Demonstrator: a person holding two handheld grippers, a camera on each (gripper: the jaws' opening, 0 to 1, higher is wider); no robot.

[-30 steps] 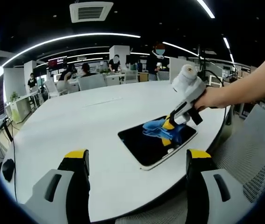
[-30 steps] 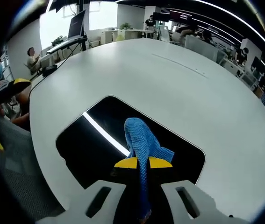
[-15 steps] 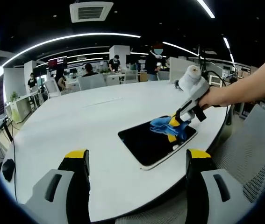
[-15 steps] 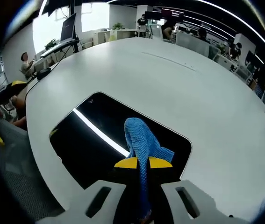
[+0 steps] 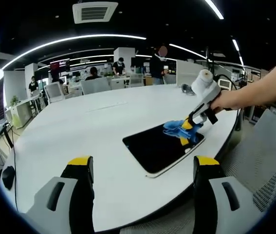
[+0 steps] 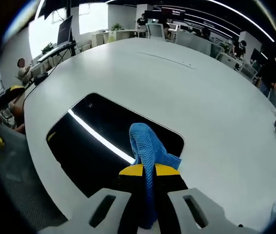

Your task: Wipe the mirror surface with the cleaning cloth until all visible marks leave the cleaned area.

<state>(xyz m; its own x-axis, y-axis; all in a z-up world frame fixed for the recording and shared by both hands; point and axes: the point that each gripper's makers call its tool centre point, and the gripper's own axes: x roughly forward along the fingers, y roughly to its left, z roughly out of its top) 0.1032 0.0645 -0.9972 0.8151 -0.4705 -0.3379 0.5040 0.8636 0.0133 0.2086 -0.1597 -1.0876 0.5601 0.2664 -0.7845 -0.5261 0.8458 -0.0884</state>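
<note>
The mirror (image 5: 161,147) lies flat near the table (image 5: 79,131) edge closest to the person, its dark glass facing up and reflecting a ceiling light strip as a bright line in the right gripper view. That flat, face-up placement suits a wiping pass from above.

The right claw (image 6: 149,170) is closed on the cleaning cloth (image 6: 149,146), its yellow-tipped jaws pinching the blue fabric between them so that a fold stands forward of the tips. In the left gripper view the cleaning cloth (image 5: 181,130) sits at the far corner of the mirror, against or just above the glass — contact cannot be confirmed. Holding the cloth ahead of the jaws appears intended to keep hard parts off the glass.

The person's hand (image 5: 225,100) grips the right tool with the forearm reaching in from the right side, the tool angled steeply down toward the mirror.

The left claw (image 5: 142,168) is wide open and holds nothing; it is poised back over the near table edge, well apart from the mirror, aimed level across the table — judged a standby pose that keeps mirror and cloth in sight.

No marks can be made out on the glass at this resolution, so completion cannot be judged.
</note>
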